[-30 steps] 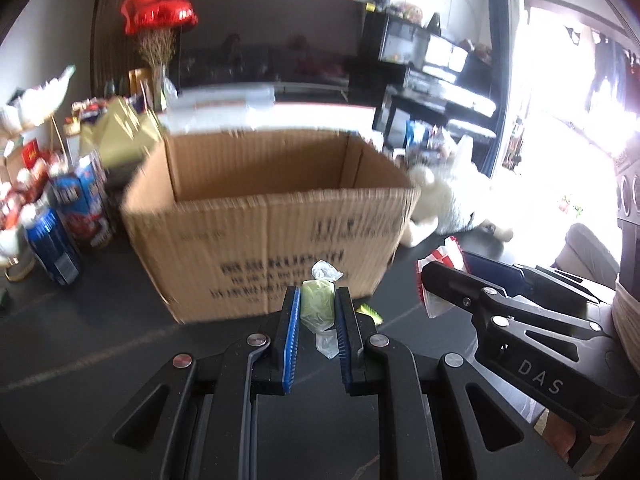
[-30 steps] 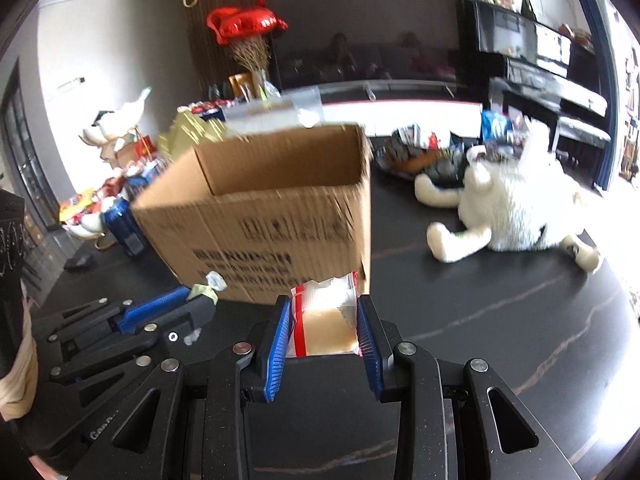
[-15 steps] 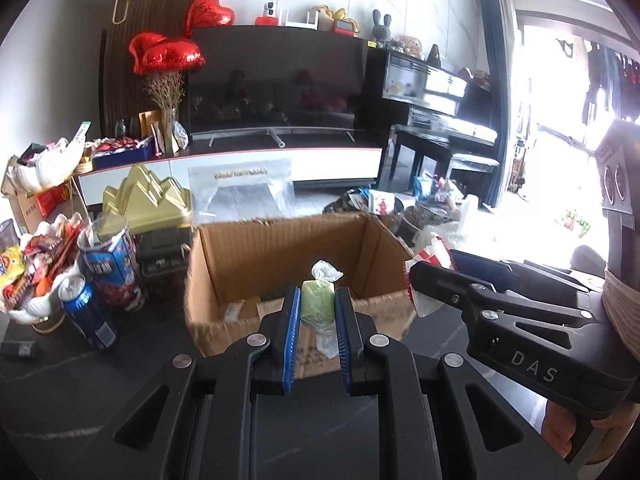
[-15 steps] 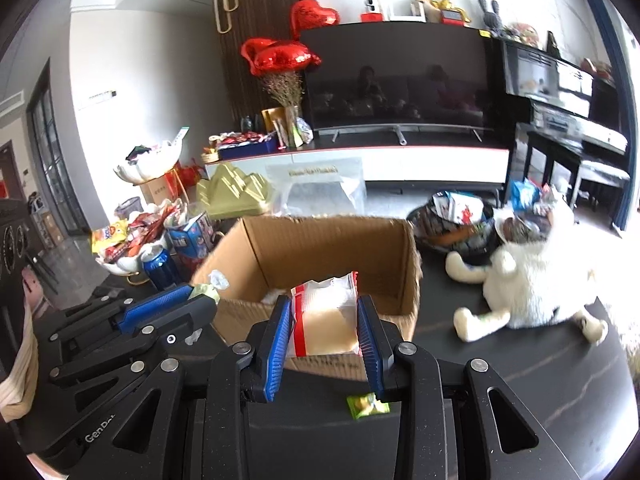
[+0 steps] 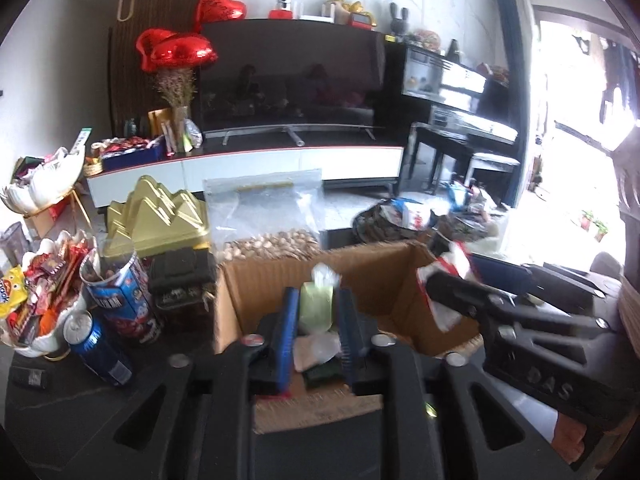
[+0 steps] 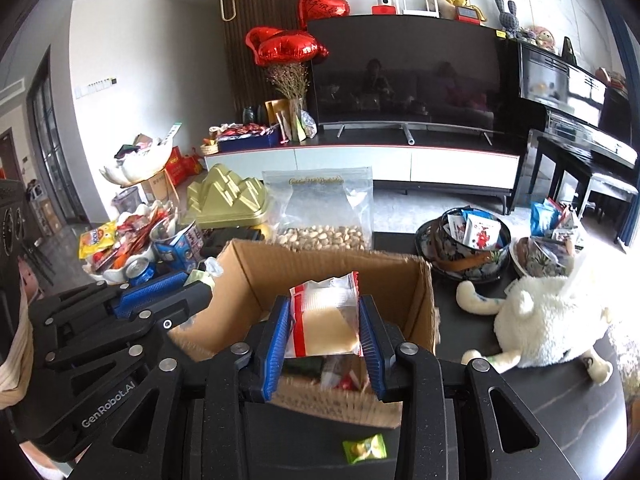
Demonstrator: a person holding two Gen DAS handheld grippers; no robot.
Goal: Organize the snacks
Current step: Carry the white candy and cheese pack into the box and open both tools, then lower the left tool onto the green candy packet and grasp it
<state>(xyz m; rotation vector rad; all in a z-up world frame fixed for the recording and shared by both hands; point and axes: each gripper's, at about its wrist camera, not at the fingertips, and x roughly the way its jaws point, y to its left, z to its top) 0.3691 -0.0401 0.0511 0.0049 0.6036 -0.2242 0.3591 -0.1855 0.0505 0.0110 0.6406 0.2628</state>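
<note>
Left gripper clamps pale green candy between blue pads, above open cardboard box. Right gripper grips red-edged snack packet over same box. 1 small green wrapper lies on dark table before box.

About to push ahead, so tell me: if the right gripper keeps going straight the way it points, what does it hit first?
Probably the far inside wall of the cardboard box. The right gripper, shut on a snack packet, points over the open box toward that wall; depth is unclear.
</note>
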